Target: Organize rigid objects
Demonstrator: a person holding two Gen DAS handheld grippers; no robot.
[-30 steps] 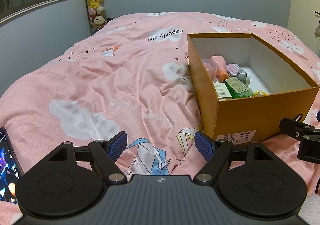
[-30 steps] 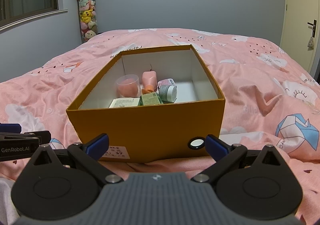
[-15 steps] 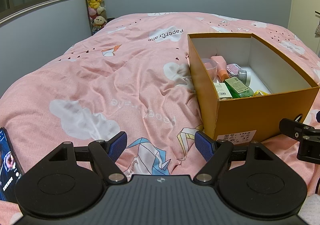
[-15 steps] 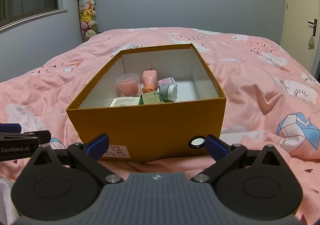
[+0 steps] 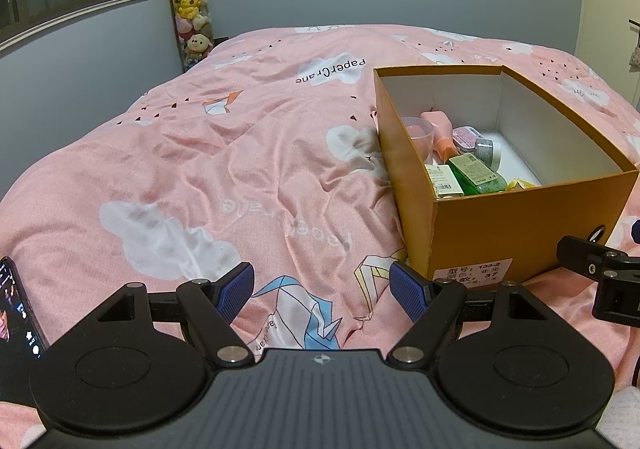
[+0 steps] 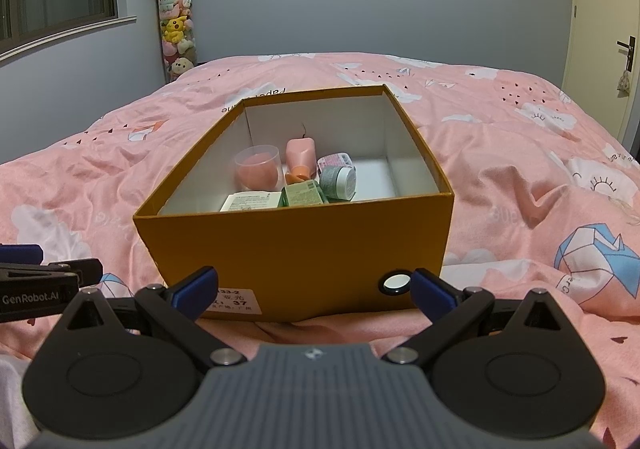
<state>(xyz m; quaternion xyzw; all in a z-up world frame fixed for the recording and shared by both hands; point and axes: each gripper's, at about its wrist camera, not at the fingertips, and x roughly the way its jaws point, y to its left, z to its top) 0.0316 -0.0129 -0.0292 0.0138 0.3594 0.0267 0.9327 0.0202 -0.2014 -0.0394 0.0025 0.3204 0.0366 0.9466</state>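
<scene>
Both claws wide and empty above the pink bed, orange box ahead.

The left claw (image 5: 321,286) is spread wide with nothing between its blue pads, hovering over the quilt (image 5: 224,153); the orange box (image 5: 520,225) sits ahead and to its right; the right claw (image 6: 314,291) is equally wide and empty, directly facing the box's near wall (image 6: 296,249); inside, toward the left half, lie a clear cup (image 6: 258,171), a pink bottle (image 6: 301,155), a grey-lidded jar (image 6: 339,182), a green packet (image 6: 303,195) and a white carton (image 6: 252,202), clustered and touching.
</scene>
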